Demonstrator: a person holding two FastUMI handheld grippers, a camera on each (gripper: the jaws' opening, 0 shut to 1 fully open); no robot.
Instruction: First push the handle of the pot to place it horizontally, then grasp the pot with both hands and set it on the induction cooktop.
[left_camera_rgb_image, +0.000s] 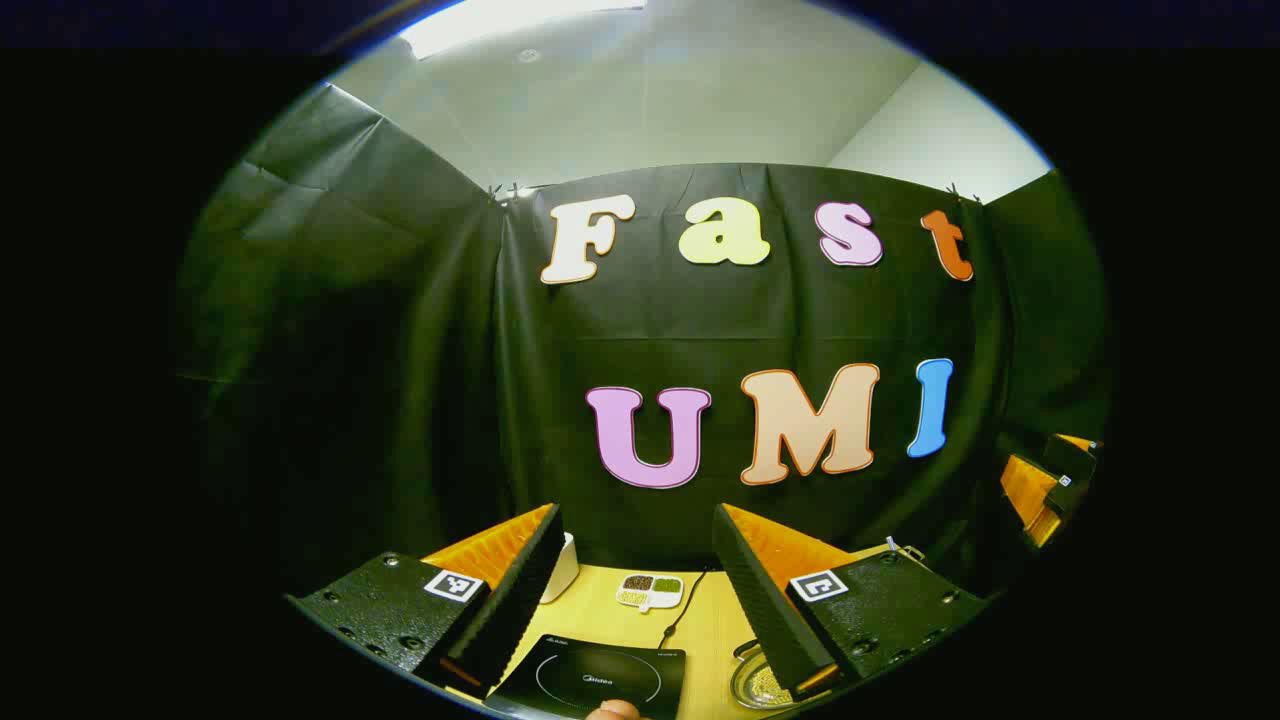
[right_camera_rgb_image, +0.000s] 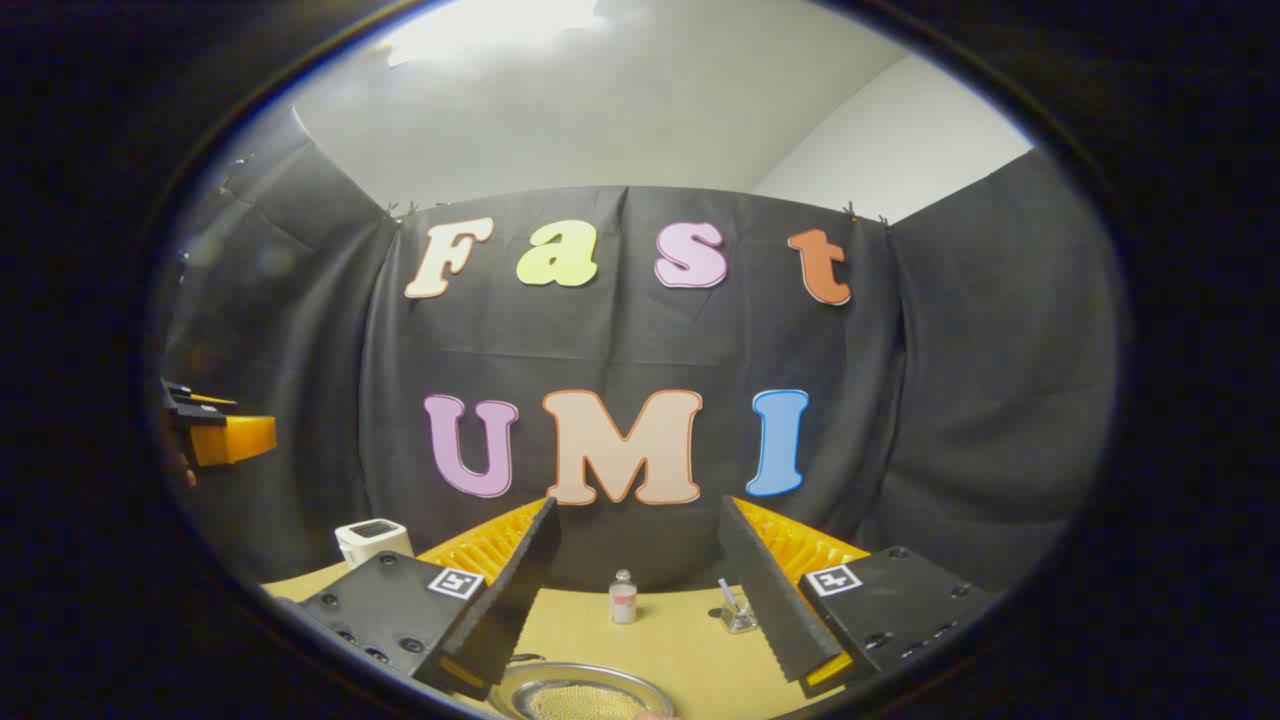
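Left gripper view: rode high above the table (left_camera_rgb_image: 700, 620), facing the booth's back wall, the induction cooktop (left_camera_rgb_image: 590, 680) below. Right gripper view: likewise raised, wall-facing. Shared: the back wall, table, pot (right_camera_rgb_image: 575, 695) rim.

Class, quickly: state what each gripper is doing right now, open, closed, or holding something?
Left gripper: open, holding nothing, above the induction cooktop.
Right gripper: open, holding nothing, above the pot.
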